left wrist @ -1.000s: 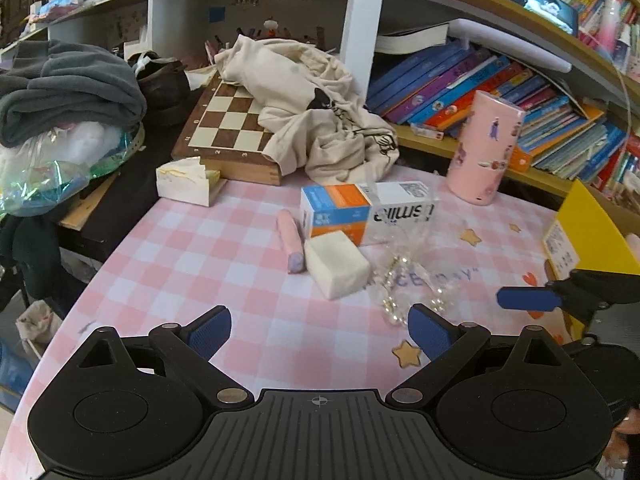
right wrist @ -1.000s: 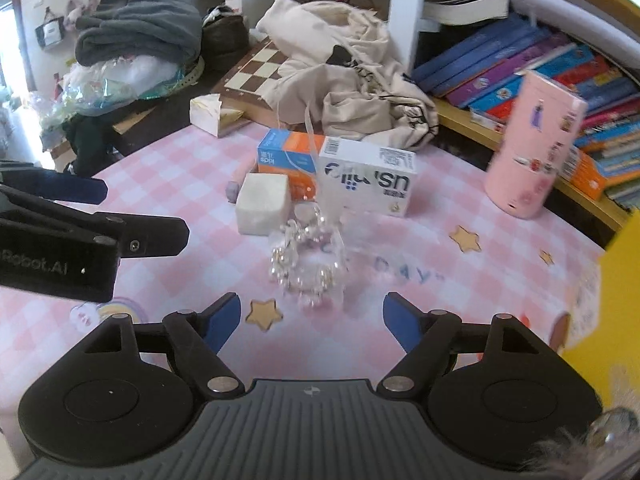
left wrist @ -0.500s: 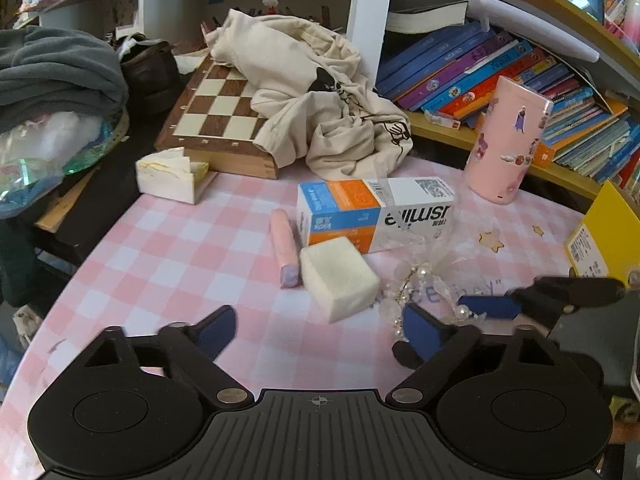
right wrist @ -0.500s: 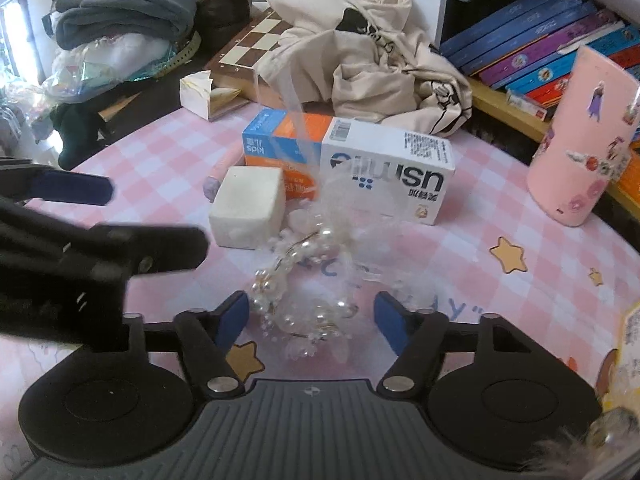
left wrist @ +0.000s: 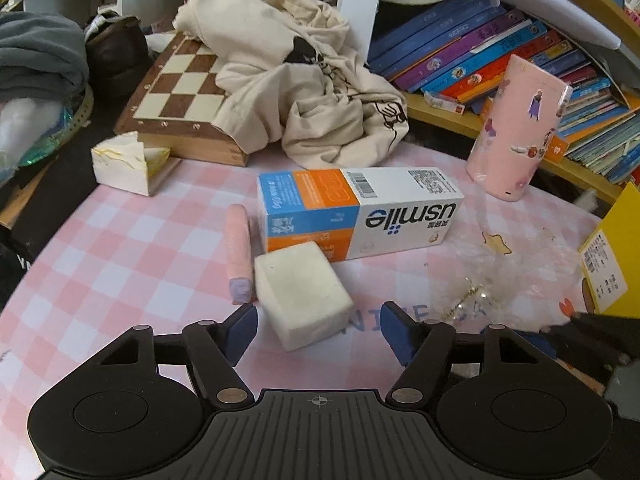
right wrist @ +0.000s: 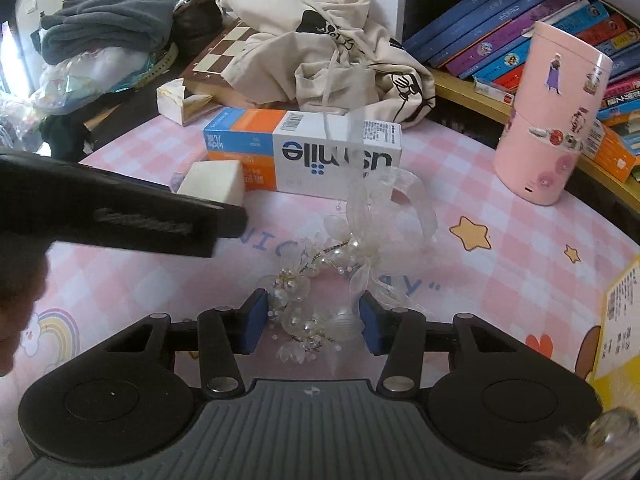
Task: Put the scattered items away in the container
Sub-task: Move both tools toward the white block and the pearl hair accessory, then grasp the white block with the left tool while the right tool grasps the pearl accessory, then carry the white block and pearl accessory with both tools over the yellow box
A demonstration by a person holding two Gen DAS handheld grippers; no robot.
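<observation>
Pink checks and little stars cover our desk (left wrist: 120,248), and books fill the shelves behind it.

Our right claw (right wrist: 312,318) is spread wide, with one blue pad on each side of the pearl flower band (right wrist: 316,280). The pads sit just beside the band and we think they do not squeeze it yet. The band lies on the desk in front of the toothbrush box (right wrist: 304,152). It looks light, soft and floppy, with thin ribbon and tiny beads that could snap. We think the best place to hold it is the thick bunch of pearls and petals, not the loose ribbon loop.

Our left claw (left wrist: 318,334) is spread wide too and holds nothing. The white sponge block (left wrist: 302,294) sits just in front of it, close to its left pad. The block looks squishy and light, so it should be easy to pinch by its sides.

We count one band, one sponge block, one toothbrush box, one pink stick (left wrist: 239,252) and one tall pink tin (left wrist: 518,132). A yellow box (left wrist: 612,256) stands at the right edge, near the band.
</observation>
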